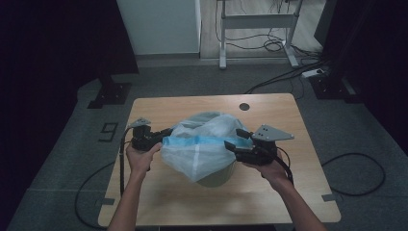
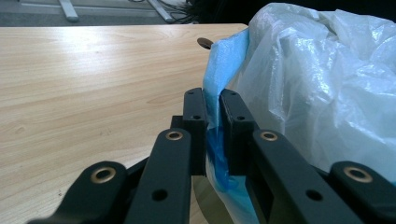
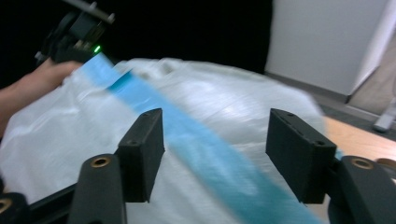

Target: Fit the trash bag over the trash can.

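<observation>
High view: crinkled translucent bag [image 1: 202, 144], blue band [image 1: 197, 141].

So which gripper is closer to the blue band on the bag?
Left. The left gripper pinches the blue band at its end; the right gripper has open jaws astride it, not pressing.

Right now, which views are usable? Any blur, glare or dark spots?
High view: dim, edges nearly black, but the bag and table read fine. Left gripper view: sharp, sheen on the wood, left gripper pinching the blue band. Right gripper view: motion-blurred, right gripper open over the bag.
</observation>
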The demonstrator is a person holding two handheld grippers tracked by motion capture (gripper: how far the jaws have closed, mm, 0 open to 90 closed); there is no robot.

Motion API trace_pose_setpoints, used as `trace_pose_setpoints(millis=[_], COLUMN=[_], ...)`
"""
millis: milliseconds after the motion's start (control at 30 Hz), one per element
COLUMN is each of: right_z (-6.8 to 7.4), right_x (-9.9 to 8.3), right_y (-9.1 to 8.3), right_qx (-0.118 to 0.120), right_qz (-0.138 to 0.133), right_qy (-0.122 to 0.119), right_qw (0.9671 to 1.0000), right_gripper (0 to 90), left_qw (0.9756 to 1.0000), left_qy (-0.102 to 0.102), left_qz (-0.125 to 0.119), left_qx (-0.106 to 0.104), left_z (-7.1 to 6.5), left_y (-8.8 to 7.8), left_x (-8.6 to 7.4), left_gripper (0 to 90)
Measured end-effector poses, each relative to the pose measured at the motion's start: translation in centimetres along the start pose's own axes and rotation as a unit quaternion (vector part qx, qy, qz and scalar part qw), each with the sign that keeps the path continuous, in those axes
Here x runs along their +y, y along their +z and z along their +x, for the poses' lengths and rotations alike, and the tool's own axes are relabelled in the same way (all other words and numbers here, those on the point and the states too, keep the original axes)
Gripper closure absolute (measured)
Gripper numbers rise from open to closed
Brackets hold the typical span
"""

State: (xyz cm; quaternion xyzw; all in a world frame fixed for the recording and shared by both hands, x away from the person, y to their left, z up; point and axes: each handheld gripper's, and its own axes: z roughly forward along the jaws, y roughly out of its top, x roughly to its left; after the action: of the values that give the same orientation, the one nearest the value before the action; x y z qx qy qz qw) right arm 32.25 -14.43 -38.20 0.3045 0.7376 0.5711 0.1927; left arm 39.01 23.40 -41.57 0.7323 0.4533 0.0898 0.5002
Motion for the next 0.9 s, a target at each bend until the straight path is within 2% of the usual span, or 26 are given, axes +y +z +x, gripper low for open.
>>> trace_pose_setpoints(millis=[100,200,300,333,367,433,533,733,867,900], right_z=[0.1,0.4,0.9,1.0,1.2,1.5,1.8,2.7,3.6,3.6], right_x=[-0.3,-0.5,-0.9,-0.9,-0.9,-0.9,-0.9,-2.1,-4.6,-4.6], right_y=[0.9,1.3,1.1,1.1,0.9,0.6,-0.1,-2.8,-4.1,-4.1], right_qx=[0.027,0.037,0.044,0.045,0.039,0.028,0.028,0.053,0.080,0.080], right_qz=[0.025,0.045,0.056,0.058,0.057,0.049,0.031,-0.020,-0.026,-0.026], right_qy=[-0.002,-0.010,-0.034,-0.038,-0.046,-0.057,-0.061,-0.059,-0.061,-0.061], right_qw=[0.9993,0.9983,0.9969,0.9966,0.9965,0.9967,0.9973,0.9966,0.9946,0.9946], right_gripper=[34.4,36.9,58.8,63.7,69.8,79.9,87.7,88.7,88.7,88.7], left_qw=[1.0000,1.0000,1.0000,1.0000,1.0000,1.0000,1.0000,0.9999,0.9998,0.9998], left_qy=[-0.001,0.000,0.000,-0.001,-0.001,-0.001,0.002,0.010,0.014,0.014], left_qz=[-0.001,0.000,0.000,0.000,0.000,-0.001,-0.003,-0.002,0.009,0.009], left_qx=[0.000,0.000,0.000,0.000,0.001,0.000,-0.002,-0.007,-0.012,-0.012], left_z=[0.0,0.0,0.0,0.0,0.0,0.0,-0.2,-0.5,-0.7,-0.7], left_y=[0.0,0.0,0.0,0.0,0.0,-0.1,-0.3,-1.0,-1.1,-1.1], left_x=[0.0,-0.1,-0.1,-0.1,-0.1,-0.1,-0.1,-0.4,-0.9,-0.9], left_gripper=[81.4,81.3,81.2,81.2,81.2,81.2,81.0,81.9,84.4,85.1])
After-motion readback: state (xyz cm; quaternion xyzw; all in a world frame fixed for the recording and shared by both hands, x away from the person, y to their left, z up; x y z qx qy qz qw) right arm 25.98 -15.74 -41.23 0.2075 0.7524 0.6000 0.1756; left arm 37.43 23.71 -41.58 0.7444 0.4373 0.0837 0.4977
